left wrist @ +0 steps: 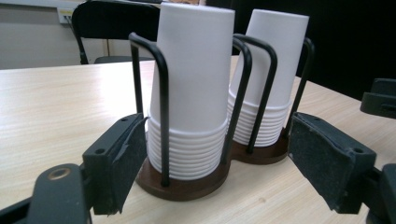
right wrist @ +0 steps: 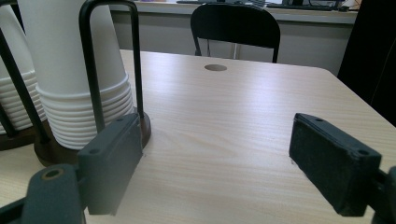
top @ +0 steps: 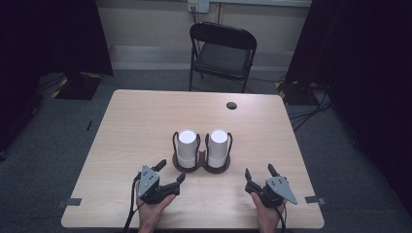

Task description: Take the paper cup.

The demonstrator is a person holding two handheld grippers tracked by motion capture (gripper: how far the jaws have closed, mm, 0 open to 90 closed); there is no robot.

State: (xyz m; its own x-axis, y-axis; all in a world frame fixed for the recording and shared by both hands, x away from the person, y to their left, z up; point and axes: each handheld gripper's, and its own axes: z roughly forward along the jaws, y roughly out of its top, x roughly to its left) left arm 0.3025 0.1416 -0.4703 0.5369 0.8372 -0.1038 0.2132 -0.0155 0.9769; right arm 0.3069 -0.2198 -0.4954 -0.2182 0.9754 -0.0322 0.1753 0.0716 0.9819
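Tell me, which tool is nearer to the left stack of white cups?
The left tool. It sits just in front of the left cup stack, jaws open. The right tool lies farther off, beyond the right cup stack.

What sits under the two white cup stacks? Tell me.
A dark brown double base carries both cup stacks, caged by black wire hoops. Its surface beneath the cups is covered.

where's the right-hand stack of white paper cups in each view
High view: the right-hand stack of upside-down white paper cups stands at table centre, right of its twin.
Left gripper view: upper right of centre, behind the nearer stack.
Right gripper view: at the left, nearest the camera, behind a wire hoop.
Shared landmark: the black folding chair beyond the table.
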